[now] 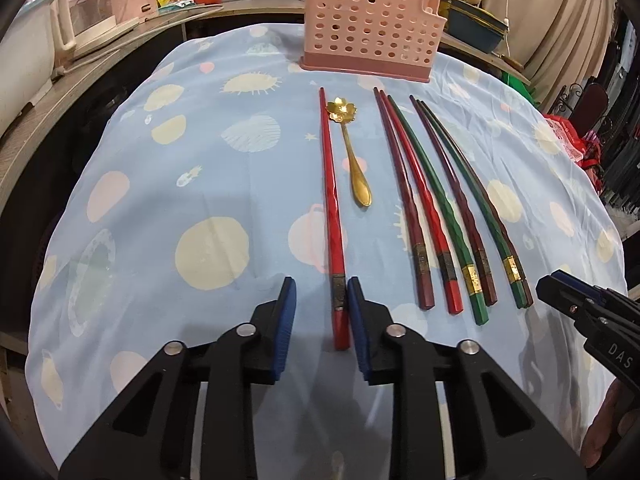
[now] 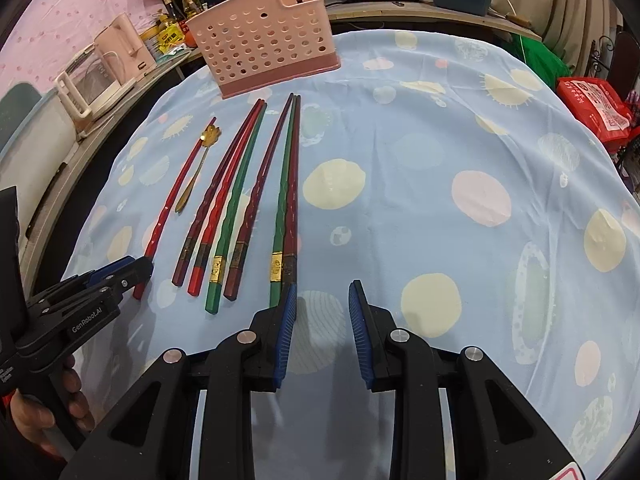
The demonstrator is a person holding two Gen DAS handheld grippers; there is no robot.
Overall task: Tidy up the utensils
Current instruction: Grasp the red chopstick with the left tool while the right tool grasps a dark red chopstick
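Glossy lacquered chopsticks (image 1: 334, 216), perforated plastic basket (image 1: 370, 32)

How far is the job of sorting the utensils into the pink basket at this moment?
Nothing looks done yet: no utensil shows in the pink basket. In hand: the left tool has its fingers on either side of the lone red chopstick, not yet clearly pressing it. The right tool is open over bare cloth. Left to do: the gold spoon and the other chopsticks lie on the tablecloth.
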